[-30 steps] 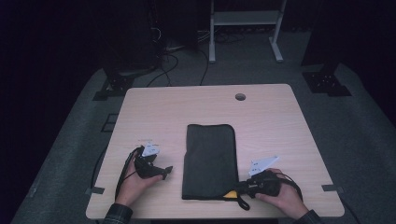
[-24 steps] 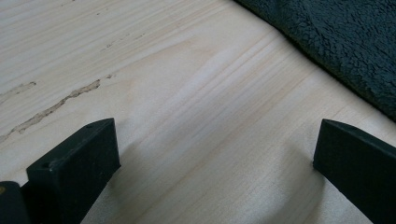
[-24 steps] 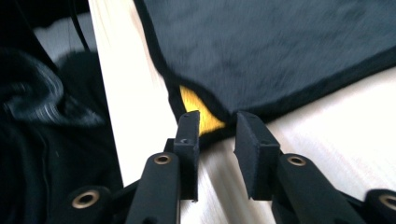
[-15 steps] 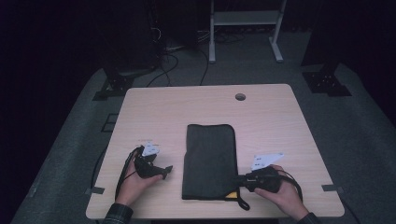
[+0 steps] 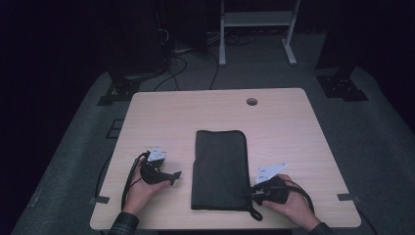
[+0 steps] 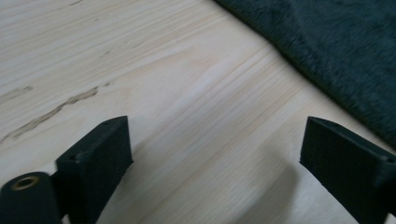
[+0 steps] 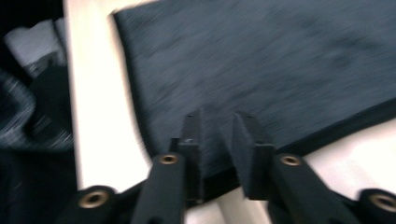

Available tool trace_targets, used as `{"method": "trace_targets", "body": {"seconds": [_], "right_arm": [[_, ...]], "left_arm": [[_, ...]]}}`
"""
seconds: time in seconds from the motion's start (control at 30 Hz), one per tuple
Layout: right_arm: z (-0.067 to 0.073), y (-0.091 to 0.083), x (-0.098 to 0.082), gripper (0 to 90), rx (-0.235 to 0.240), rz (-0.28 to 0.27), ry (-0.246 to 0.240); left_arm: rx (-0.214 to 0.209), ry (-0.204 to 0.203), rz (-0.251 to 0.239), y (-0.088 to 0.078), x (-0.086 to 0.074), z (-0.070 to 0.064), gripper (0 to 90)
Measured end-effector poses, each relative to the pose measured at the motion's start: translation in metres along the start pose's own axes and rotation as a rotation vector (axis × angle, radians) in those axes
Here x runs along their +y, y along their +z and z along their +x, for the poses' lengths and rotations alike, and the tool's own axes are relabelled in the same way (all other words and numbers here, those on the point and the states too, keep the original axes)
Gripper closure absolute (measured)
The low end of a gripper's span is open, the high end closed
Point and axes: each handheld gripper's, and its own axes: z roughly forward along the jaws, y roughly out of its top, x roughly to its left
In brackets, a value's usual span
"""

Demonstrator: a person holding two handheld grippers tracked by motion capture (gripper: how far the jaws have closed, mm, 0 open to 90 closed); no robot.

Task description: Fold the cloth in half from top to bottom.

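Dark folded cloth (image 5: 219,169) lies flat in the middle of the pale wooden worktop (image 5: 293,127), and you seem to be at the gripping step. Your right gripper (image 5: 250,194) sits at the cloth's near right corner, its jaws narrow and just now opening a little; the right gripper view puts the cloth's hem between them, not clearly pinched. Next, close firmly on that hem. Your left gripper (image 5: 175,176) waits just left of the cloth, jaws wide over bare wood, as the left gripper view confirms.
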Motion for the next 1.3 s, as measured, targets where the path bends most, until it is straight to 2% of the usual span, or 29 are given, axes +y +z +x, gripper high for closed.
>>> {"method": "trace_targets", "body": {"seconds": [0.1, 0.27, 0.37, 0.53, 0.63, 0.87, 1.03, 1.2, 1.3], "right_arm": [[-0.015, -0.002, 0.006, 64.2, -0.051, -0.038, 0.017], [-0.042, -0.002, 0.017, 60.4, -0.111, -0.084, 0.056], [-0.055, -0.002, 0.025, 58.2, -0.143, -0.103, 0.071], [-0.080, 0.004, 0.038, 55.1, -0.182, -0.098, 0.088], [-0.093, 0.007, 0.043, 54.4, -0.193, -0.092, 0.103], [-0.128, 0.015, 0.057, 52.6, -0.243, -0.092, 0.148], [-0.150, 0.023, 0.066, 52.8, -0.287, -0.090, 0.181], [-0.171, 0.033, 0.071, 53.5, -0.295, -0.075, 0.217], [-0.180, 0.040, 0.071, 54.1, -0.296, -0.077, 0.245]], "left_arm": [[-0.011, 0.004, -0.016, 0.002, 0.008, 0.001, 10.9], [-0.013, 0.018, -0.036, 0.006, 0.024, 0.004, 15.3], [-0.034, 0.021, -0.048, 0.012, 0.036, 0.007, 19.1], [-0.050, 0.039, -0.065, 0.027, 0.060, 0.008, 24.2], [-0.066, 0.039, -0.074, 0.037, 0.074, 0.009, 27.4], [-0.069, 0.033, -0.074, 0.059, 0.105, 0.014, 31.5], [-0.048, 0.054, -0.048, 0.076, 0.119, 0.021, 32.4], [-0.003, 0.058, -0.004, 0.090, 0.122, 0.032, 36.5], [0.002, 0.053, 0.034, 0.096, 0.119, 0.038, 37.7]]}}
